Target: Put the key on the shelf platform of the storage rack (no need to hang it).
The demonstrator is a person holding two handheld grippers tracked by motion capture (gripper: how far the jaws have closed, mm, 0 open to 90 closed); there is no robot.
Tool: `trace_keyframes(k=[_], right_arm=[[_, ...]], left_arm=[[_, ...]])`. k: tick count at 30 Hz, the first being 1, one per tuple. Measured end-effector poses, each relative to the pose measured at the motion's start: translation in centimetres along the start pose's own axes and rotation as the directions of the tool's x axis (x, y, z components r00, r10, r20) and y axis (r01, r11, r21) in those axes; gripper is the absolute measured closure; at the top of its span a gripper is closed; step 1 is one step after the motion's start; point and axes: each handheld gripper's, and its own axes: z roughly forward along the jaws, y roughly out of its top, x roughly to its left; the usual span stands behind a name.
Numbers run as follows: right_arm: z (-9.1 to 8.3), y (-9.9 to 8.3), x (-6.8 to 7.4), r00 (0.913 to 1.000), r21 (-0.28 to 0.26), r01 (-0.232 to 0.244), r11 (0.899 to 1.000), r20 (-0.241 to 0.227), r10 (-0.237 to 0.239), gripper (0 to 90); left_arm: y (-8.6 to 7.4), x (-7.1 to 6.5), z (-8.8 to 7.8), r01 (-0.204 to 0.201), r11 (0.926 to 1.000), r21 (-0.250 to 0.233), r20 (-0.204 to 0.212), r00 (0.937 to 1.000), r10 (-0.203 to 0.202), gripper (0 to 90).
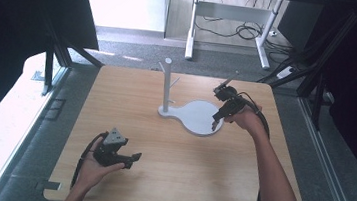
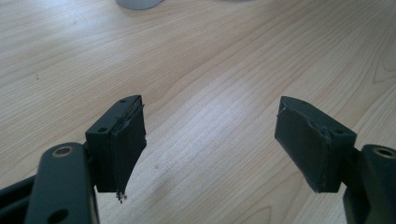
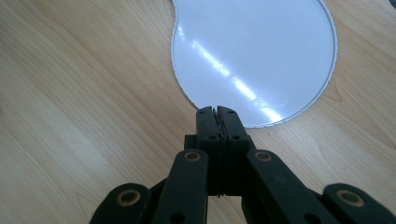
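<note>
White stand (image 1: 192,114), a flat rounded base with an upright post (image 1: 166,84) at its 10 o'clock end, sits just past the centre of the wooden counter (image 1: 173,175). The right tongs (image 1: 216,119) hang at the base's 3 o'clock rim, jaws pressed together on nothing. The left tongs (image 1: 132,158) rest in a hand (image 1: 96,167) toward the counter's 7 o'clock corner, jaws spread wide over bare wood.

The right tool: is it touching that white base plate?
Cannot tell. In the right gripper view the shut right tool overlaps the white base plate at its edge; no view shows contact or gap.
</note>
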Motion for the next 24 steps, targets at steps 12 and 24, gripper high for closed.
trace_keyframes(k=[12,24], right_arm=[[1.0,0.9,-0.3,0.9999,-0.006,-0.01,1.0,-0.003,0.01,89.0],[2.0,1.5,-0.9,0.9996,-0.003,-0.026,1.0,-0.015,0.026,89.0]], left_arm=[[0.0,0.1,0.0,0.001,1.0,-0.003,-0.002,1.0,-0.001,24.8],[0.0,0.1,0.0,0.005,1.0,-0.005,0.0,1.0,-0.005,24.8]])
